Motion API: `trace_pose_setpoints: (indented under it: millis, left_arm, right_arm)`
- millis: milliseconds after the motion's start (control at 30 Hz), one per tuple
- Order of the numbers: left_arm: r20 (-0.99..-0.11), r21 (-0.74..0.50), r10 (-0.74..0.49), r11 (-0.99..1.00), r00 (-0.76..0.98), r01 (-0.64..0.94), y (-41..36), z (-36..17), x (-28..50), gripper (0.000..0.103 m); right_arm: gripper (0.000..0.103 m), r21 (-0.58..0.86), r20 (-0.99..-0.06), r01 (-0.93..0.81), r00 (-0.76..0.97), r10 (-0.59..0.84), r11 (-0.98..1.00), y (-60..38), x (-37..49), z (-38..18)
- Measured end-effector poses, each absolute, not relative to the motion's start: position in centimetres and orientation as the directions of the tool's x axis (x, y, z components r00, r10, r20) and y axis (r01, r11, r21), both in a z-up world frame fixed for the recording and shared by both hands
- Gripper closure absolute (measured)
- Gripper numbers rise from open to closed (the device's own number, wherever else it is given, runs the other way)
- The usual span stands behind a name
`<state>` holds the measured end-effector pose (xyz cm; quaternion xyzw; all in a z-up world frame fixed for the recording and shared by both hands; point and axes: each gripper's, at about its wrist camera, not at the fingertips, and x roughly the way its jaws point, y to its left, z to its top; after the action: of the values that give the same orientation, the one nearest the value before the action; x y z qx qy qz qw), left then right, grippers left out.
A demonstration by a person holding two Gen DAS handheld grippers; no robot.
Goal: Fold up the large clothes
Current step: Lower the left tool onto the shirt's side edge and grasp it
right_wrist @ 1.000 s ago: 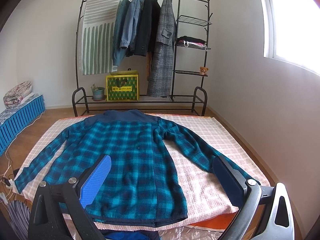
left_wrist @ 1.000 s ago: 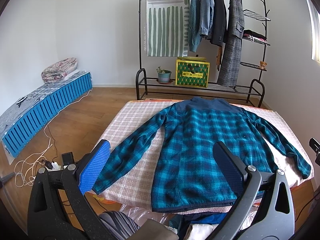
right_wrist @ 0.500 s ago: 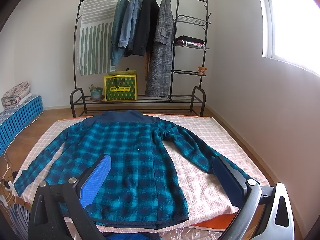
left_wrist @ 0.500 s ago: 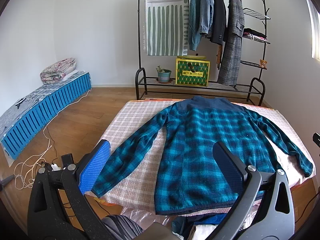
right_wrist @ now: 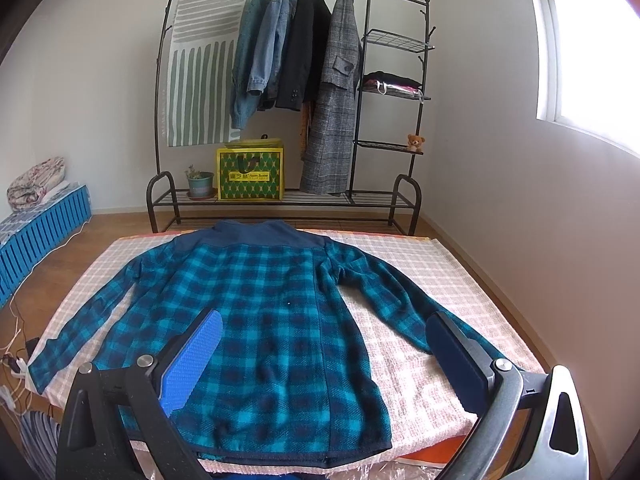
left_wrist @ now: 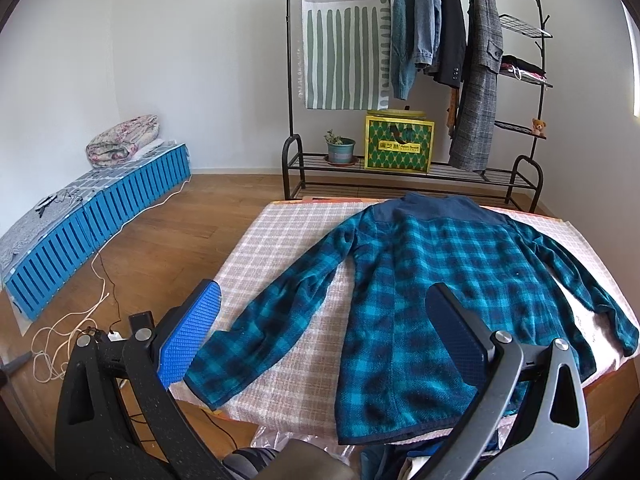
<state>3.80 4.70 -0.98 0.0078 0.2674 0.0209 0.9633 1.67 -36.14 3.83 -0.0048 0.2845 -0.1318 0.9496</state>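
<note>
Teal-and-navy plaid fleece jacket (left_wrist: 432, 280) lies spread flat, back side up, on the bench (left_wrist: 280, 236), which is covered by a pink-and-white checked cloth (right_wrist: 452, 280). Navy collar at the far end, hem at the near edge, both sleeves angled outward and down.

Left tool (left_wrist: 324, 332): jaws spread wide, nothing held. It hangs above the near-left part of the jacket. Its blue-padded finger sits over the bench edge beside the left sleeve cuff (left_wrist: 208, 376); its dark finger sits over the jacket body near the hem. No contact with the fabric can be made out.

Right tool (right_wrist: 328, 356): jaws also wide apart, empty. Blue pad over the lower body of the jacket, dark pad over the right sleeve's lower end (right_wrist: 416, 332). Whether either pad touches cloth cannot be told.

Beyond the bench, ahead of both tools: black metal clothes rack (right_wrist: 160, 196) with hung coats, a striped cloth, a yellow-green box (right_wrist: 251, 174), a potted plant (left_wrist: 340, 148). Far left of the left tool: blue slatted platform (left_wrist: 100, 224) with a folded floral quilt (left_wrist: 124, 146).
</note>
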Motion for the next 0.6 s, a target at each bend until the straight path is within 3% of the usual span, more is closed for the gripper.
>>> trace_pose_setpoints:
  millis: [267,400,467,600]
  left_arm:
    - [-0.575,0.007,0.056,0.998,0.816,-0.064,11.0,-3.8,8.2,0.0]
    - [-0.587,-0.046,0.057,0.994,0.807,-0.104,15.9,-5.9,10.7,0.005]
    - [-0.605,-0.066,0.064,0.989,0.794,-0.131,18.3,-7.2,12.2,0.011]
    - [-0.69,-0.112,0.039,0.981,0.722,-0.159,22.4,-10.9,15.9,0.033]
  right_arm:
    - [0.0,-0.023,-0.583,0.203,0.793,-0.178,0.979,-35.3,4.3,2.5]
    - [0.002,-0.006,-0.596,0.132,0.795,-0.109,0.991,-33.8,5.4,1.3]
    - [0.005,-0.004,-0.591,0.108,0.802,-0.089,0.994,-32.9,5.8,0.6]
    - [0.011,0.061,-0.571,0.046,0.821,-0.003,0.997,-31.9,6.3,-0.9]
